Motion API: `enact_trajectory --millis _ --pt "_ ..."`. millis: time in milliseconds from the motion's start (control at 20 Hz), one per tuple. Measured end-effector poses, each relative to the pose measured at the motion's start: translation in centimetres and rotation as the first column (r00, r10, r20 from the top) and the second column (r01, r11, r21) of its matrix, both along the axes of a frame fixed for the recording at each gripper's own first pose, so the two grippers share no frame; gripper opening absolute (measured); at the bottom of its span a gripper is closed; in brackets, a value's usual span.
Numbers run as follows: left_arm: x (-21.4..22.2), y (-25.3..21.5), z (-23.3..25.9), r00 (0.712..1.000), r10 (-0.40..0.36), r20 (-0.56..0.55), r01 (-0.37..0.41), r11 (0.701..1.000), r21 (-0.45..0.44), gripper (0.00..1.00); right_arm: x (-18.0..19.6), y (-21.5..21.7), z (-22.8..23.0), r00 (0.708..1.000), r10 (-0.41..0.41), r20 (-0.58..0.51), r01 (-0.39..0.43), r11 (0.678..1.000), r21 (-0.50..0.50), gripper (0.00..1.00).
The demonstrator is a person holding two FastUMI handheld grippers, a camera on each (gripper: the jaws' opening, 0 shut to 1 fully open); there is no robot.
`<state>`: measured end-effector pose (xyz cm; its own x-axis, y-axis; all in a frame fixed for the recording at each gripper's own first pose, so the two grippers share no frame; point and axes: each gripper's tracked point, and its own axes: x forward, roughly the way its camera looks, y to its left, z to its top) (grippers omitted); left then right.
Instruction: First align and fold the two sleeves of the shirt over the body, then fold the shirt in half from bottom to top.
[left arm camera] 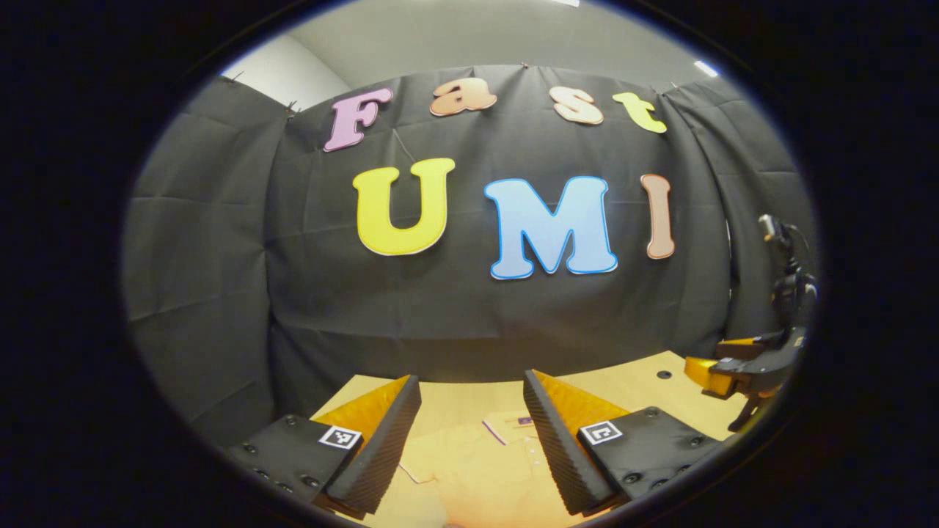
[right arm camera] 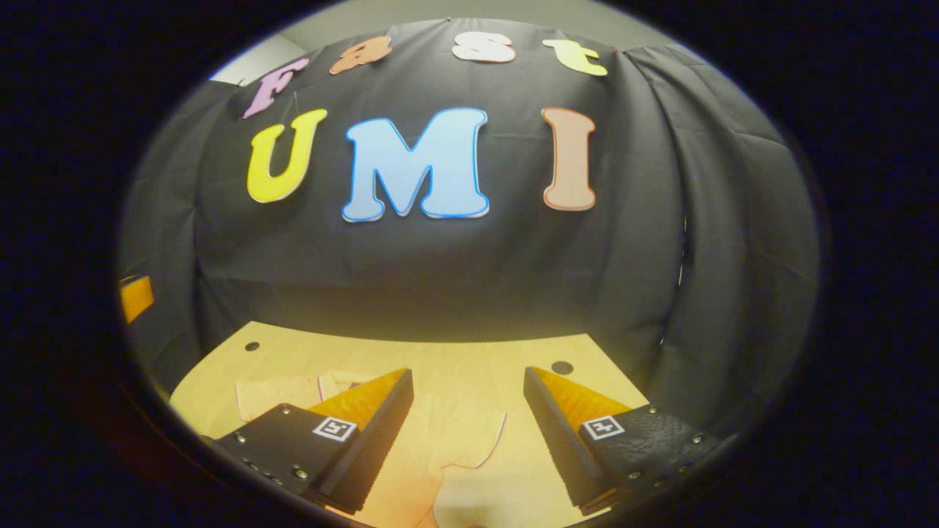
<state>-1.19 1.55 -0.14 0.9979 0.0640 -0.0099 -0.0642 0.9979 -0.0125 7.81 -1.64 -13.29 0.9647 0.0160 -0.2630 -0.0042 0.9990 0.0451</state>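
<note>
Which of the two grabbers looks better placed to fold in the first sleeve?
Probably the right gripper: open, with the shirt and one spread sleeve lying between its fingers. The left gripper, also open, faces the collar area.

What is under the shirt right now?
The shirt lies flat on the wooden table; bare tabletop shows around it. Whatever is directly beneath the fabric is covered. Both tools, left and right, hover open above it.
</note>
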Motion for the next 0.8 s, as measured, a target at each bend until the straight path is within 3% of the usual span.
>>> enact_trajectory --millis 300,800 --pt "0.4 1.3 -0.8 0.999 0.030 -0.024 -0.030 0.999 0.012 0.94 3.7 -0.6 -8.7 0.981 -0.010 -0.191 0.011 1.000 0.004 0.96" --pt "1.7 3.5 -2.3 0.994 0.078 -0.073 -0.076 0.997 0.031 0.94 6.9 -1.2 -20.6 0.908 -0.036 -0.418 0.037 0.999 -0.005 0.96"
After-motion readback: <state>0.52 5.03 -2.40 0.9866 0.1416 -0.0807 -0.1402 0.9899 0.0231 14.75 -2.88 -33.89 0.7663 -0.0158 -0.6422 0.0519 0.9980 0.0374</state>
